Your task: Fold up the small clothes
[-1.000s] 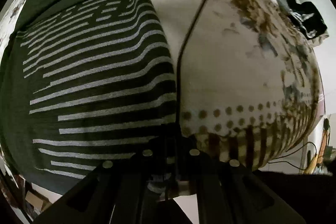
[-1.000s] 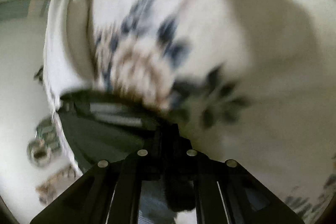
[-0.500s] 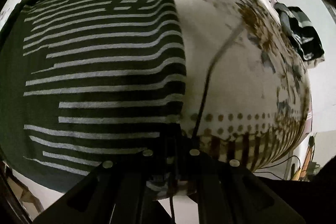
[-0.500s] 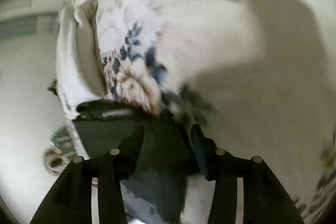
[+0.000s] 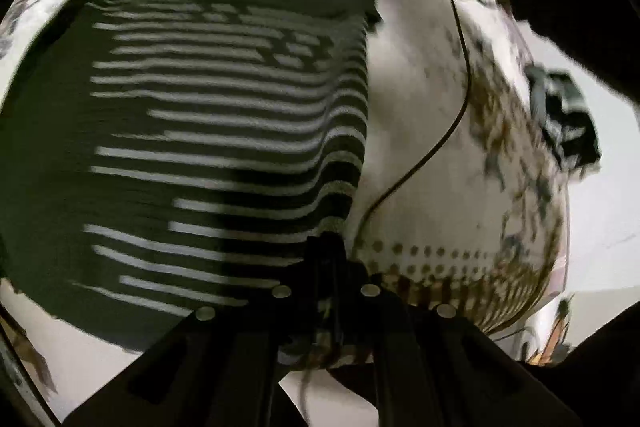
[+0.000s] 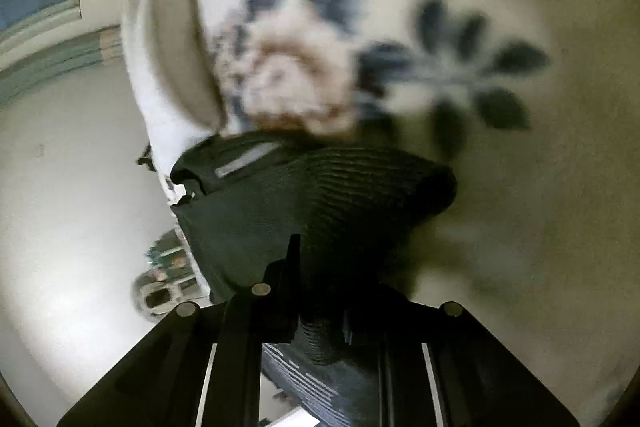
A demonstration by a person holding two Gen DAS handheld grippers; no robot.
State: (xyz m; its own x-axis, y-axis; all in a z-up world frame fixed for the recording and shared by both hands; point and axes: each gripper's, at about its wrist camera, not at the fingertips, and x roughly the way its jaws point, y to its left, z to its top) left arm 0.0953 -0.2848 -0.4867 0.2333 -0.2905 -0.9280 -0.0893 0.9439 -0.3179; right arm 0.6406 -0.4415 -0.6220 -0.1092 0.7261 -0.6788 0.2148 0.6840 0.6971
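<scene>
Bed [image 5: 432,99] with a white floral cover [image 6: 500,187], dotted brown border at the near edge; pale floor beyond in the right wrist view. Both views motion-blurred.

Left: dark striped garment [image 5: 224,131] spread flat on the bed's left half, one straight edge running down the middle. Left tongs [image 5: 326,255] fully shut on that edge at its near corner, cloth pinched between the pads. A thin black cable [image 5: 460,75] trails across the bare cover just beside the garment. Far right of the bed, a small dark bundle of clothing [image 5: 564,115], well apart.

Right: right tongs [image 6: 316,291] closing, jaws nearly together, a ribbed dark hem [image 6: 372,187] bunched between them; grip looks caught but I cannot tell how firm.

Risks, as judged: right grip is on a thick gathered wad, so a layer may slip free mid-fold and leave the fold crooked. The cable sits close enough to be dragged or trapped under the cloth. Uneven lift between hands would skew the edges.
</scene>
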